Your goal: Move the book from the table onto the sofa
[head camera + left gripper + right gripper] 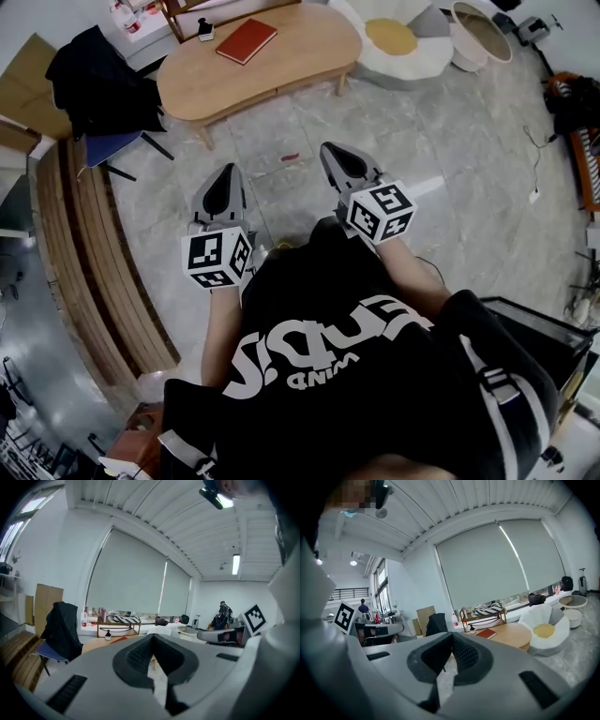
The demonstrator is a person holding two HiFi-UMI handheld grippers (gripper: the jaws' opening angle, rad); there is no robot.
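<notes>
Book [247, 40]: red and closed, lying flat on the far left part of the counter, just beside a small dark bottle [205, 31]. It is well apart from both grippers and not on the sofa.
Chair [112, 145]: at the left edge, blue seat with a black jacket [89, 70] draped over it, near the counter's left end.
Counter [291, 66]: low, light wood, with a rounded bean-shaped top, standing on the grey tiled floor [281, 122].
Left gripper [230, 169]: held over the floor short of the counter and pointing toward it. Its jaws are pressed together with nothing between them. Its marker cube [217, 258] sits at the rear, close to the person's chest.
Person [356, 347]: seen from above, in a black top with white lettering, a forearm behind each gripper.
Right gripper [328, 148]: beside the left one and a little nearer the counter. Its jaws are closed tight and empty. In the right gripper view the book [486, 633] shows just above and right of the jaw tips.
Sofa [375, 61]: white and petal-shaped with a yellow cushion [390, 36], just beside the counter's right end.
Tub [480, 33]: round and pale, to the right of the sofa.
</notes>
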